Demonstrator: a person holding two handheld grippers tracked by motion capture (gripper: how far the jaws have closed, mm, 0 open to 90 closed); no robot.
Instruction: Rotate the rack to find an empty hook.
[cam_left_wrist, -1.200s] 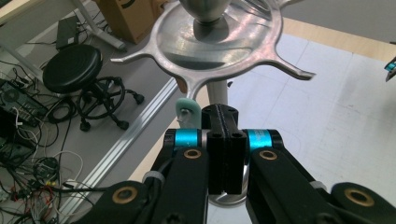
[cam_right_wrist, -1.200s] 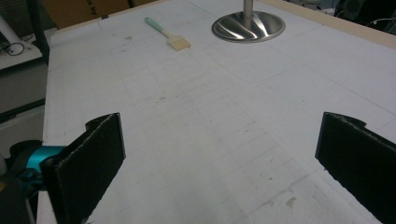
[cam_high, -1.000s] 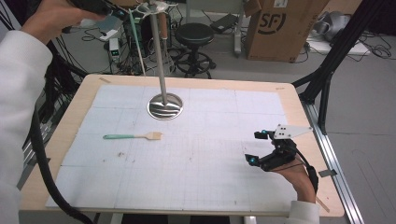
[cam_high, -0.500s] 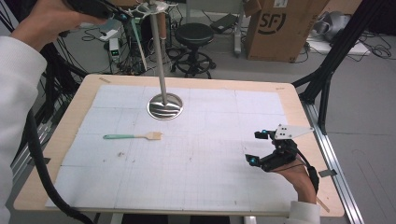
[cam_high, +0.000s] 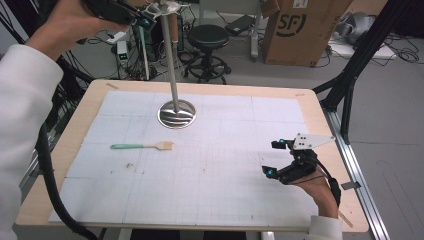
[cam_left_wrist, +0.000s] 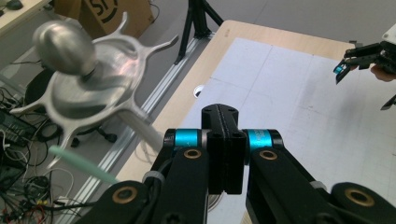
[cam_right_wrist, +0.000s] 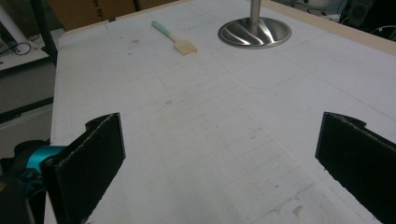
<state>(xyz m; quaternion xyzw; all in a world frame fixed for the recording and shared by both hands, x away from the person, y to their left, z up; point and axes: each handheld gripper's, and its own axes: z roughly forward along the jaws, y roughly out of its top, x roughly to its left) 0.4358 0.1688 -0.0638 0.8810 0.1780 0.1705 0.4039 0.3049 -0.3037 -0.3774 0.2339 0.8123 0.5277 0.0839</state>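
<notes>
1. White mat (cam_high: 210, 175) with thin grey grid lines.
2. Light wood table (cam_high: 90, 107) edge.
3. Shiny silver stand (cam_high: 176, 114).
4. Mint green brush (cam_high: 142, 146) handle, tan bristles.
5. Black grippers (cam_right_wrist: 217, 163) with bright blue rings.
6. Brown box (cam_high: 300, 30), black letters.

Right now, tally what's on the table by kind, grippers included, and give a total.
Metal stand: 1
Green-handled brush: 1
Grippers: 2, the left gripper shut, raised by the stand's top, and the right gripper open, low over the mat
Total: 4
</notes>
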